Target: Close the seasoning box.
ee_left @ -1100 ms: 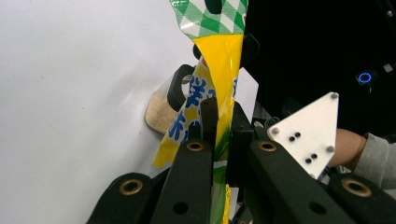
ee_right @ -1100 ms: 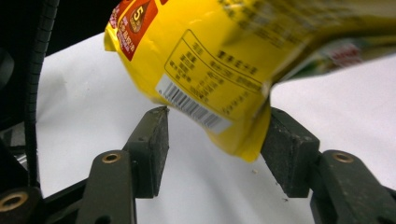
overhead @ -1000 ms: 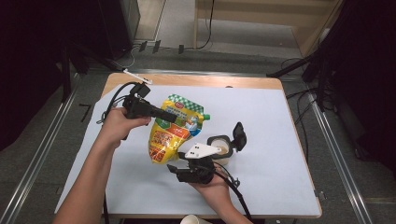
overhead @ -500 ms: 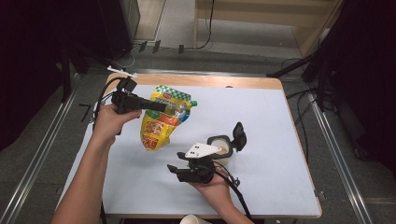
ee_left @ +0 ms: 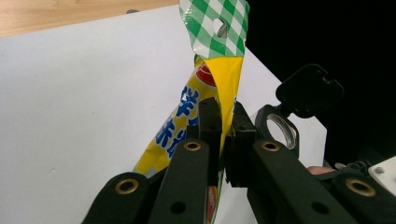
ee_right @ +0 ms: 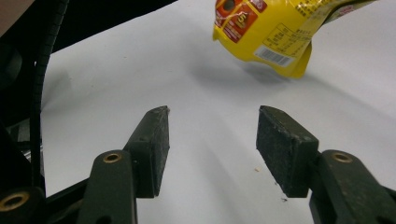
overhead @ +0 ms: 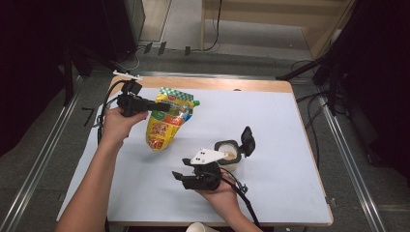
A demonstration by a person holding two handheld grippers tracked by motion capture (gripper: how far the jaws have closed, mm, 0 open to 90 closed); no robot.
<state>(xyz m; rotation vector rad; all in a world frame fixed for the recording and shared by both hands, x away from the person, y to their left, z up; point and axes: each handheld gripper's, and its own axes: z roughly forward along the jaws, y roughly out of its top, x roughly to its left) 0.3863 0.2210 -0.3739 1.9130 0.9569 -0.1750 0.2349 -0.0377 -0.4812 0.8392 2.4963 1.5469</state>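
1. Print on the yellow snack pouch (overhead: 167, 123) is too small to read from the high view; in the left claw view my black jaws cover its lower half, and in the right claw view its top runs off the frame.
2. My left claw (overhead: 164, 106) is clamped on the pouch near its green-checked top edge, one pad on each face, as the left claw view (ee_left: 223, 135) shows.
3. The pouch hangs over the far left part of the white counter (overhead: 290, 145). Its long axis is tilted: checked top up and toward the far side, bottom corner down toward me. I cannot tell whether that corner touches the counter.
4. My right claw (ee_right: 211, 144) stands partly apart with nothing between the pads, low over bare counter.
5. A small jar (overhead: 228, 153) with its black flip lid open stands just beside my right hand (overhead: 217, 193); its contents are hard to make out.
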